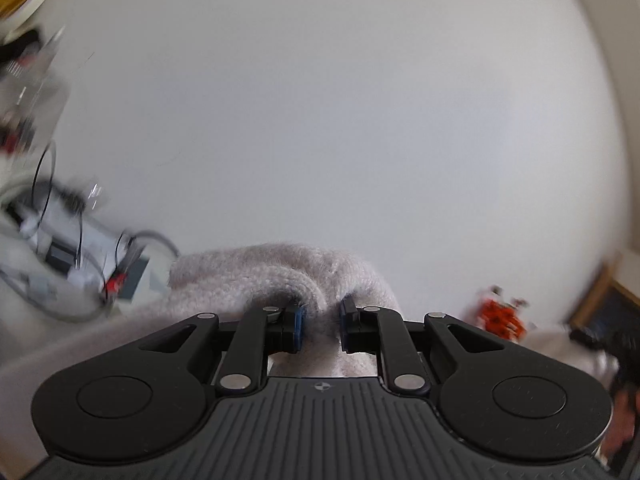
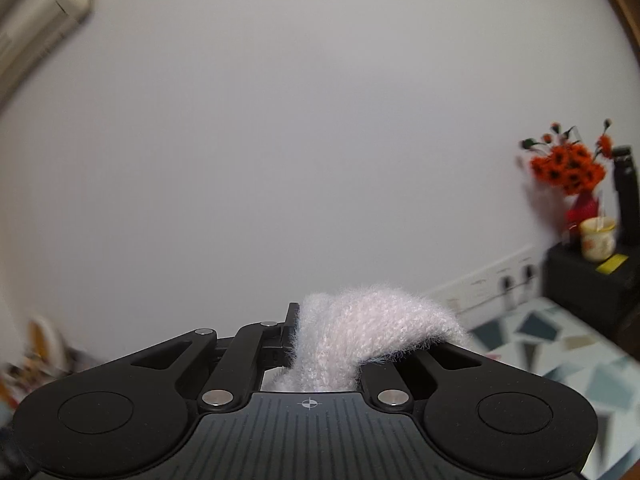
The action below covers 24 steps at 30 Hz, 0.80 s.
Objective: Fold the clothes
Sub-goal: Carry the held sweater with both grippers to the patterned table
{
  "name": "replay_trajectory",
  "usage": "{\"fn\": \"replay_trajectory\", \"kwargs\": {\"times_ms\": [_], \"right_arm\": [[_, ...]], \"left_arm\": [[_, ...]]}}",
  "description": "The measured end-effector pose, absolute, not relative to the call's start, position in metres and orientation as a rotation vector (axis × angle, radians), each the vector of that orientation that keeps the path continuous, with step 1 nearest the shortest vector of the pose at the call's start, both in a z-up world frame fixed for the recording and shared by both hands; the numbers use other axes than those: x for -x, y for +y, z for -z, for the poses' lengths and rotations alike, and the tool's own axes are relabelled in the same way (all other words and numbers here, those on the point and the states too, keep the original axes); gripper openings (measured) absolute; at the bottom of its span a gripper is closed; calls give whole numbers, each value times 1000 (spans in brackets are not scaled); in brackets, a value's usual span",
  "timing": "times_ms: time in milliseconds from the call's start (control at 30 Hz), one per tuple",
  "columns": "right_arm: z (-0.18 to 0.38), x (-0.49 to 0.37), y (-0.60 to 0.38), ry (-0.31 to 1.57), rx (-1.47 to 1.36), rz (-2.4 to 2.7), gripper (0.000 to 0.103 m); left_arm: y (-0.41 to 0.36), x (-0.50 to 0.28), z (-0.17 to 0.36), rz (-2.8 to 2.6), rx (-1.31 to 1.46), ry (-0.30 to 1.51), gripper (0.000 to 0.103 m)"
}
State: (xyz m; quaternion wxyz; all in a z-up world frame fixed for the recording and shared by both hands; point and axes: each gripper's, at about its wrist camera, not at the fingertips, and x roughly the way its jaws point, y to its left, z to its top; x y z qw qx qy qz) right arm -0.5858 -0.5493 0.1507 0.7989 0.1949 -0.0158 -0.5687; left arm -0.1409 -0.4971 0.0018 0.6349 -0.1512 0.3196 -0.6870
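While both grippers pointed at a bare wall, the fluffy pale garment (image 1: 280,276) was lifted in the air between them, so the folding seemed to be somewhere in its middle; no finished fold was visible and I could not tell how much remained. The left gripper (image 1: 320,326) was nearly closed, pinching a bunch of the knit. The right gripper (image 2: 320,344) was fully closed on another part, which draped over its right finger.

Left wrist view: sat behind its gripper's fingers (image 1: 320,326), faced a blank white wall (image 1: 340,120), nearly level. Right wrist view: likewise, close behind its fingers. Shared: fuzzy pale garment (image 2: 360,332), wall, orange flowers (image 2: 568,168).
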Motion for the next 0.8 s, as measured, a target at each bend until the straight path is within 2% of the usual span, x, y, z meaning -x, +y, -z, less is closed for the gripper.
{"fn": "replay_trajectory", "kwargs": {"times_ms": [167, 300, 367, 467, 500, 533, 600, 633, 667, 800], "right_arm": [[-137, 656, -622, -104, -370, 1187, 4], [-99, 690, -684, 40, -359, 1263, 4], [-53, 703, -716, 147, -470, 1289, 5], [40, 722, -750, 337, -651, 1387, 6], [71, 730, -751, 400, -695, 1419, 7], [97, 737, -750, 449, -746, 1433, 11], [145, 744, -748, 543, -871, 1443, 18], [156, 739, -731, 566, -918, 1434, 28], [167, 736, -716, 584, -963, 1426, 36], [172, 745, -710, 552, -1039, 1447, 46]], "left_arm": [[-548, 195, 3, 1459, 345, 775, 18], [-602, 240, 34, 1413, 215, 836, 20], [-632, 264, 64, 1390, 79, 900, 21], [-652, 289, 111, 1344, -105, 1004, 34], [-654, 294, 123, 1330, -160, 1034, 43], [-655, 299, 132, 1316, -215, 1057, 53], [-651, 305, 139, 1273, -281, 1072, 61], [-648, 307, 139, 1248, -305, 1072, 70], [-645, 308, 140, 1224, -316, 1072, 74], [-642, 307, 132, 1138, -294, 1074, 75]]}}
